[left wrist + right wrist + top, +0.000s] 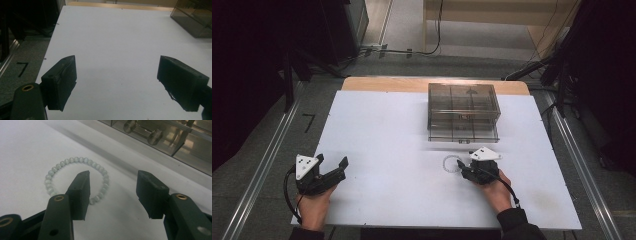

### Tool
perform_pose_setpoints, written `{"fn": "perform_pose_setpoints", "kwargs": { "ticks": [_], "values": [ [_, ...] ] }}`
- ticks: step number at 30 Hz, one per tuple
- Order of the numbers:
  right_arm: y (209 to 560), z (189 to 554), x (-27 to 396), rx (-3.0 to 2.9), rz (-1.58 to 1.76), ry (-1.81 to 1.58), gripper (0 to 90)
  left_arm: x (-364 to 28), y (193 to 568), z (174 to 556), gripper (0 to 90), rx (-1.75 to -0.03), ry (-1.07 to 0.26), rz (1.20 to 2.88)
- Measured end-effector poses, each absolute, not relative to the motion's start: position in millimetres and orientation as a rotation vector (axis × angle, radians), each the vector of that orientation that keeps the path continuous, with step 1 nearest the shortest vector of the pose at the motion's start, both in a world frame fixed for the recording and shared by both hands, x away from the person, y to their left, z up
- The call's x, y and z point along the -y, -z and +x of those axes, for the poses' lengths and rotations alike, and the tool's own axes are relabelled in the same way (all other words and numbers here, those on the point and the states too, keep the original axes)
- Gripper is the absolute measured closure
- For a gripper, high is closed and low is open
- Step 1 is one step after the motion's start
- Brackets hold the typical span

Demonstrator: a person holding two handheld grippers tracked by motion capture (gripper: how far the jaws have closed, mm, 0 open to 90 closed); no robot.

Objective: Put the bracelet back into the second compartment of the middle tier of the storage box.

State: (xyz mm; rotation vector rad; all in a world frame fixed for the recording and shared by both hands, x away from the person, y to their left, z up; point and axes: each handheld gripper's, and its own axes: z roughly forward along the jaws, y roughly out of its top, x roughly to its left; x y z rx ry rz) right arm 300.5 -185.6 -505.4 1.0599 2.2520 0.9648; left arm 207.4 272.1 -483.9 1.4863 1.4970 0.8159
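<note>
One bracelet [75, 178]: pale beads, flat on table [382, 140].
Right gripper [112, 192]: jaws parted, straddling bracelet's near edge, not pinching.
Left gripper [116, 82]: jaws wide, nothing between.

- The left gripper [333, 167] sits at the table's seven o'clock, jaws spread wide, pointing toward two o'clock — held in the left hand [314, 202].
- The right gripper [463, 169] sits at five o'clock, jaws partly apart — pointing toward ten o'clock from the right hand [496, 192].
</note>
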Motion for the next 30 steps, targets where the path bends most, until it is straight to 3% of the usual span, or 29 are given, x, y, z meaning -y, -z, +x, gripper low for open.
{"fn": "perform_pose_setpoints", "kwargs": {
  "ticks": [30],
  "values": [
    [509.5,305.0,182.0,-2.28,1.066,-0.937,59.7,-272.2,483.8,207.5,16.2,-1.495,-0.812,1.486]
  ]
}}
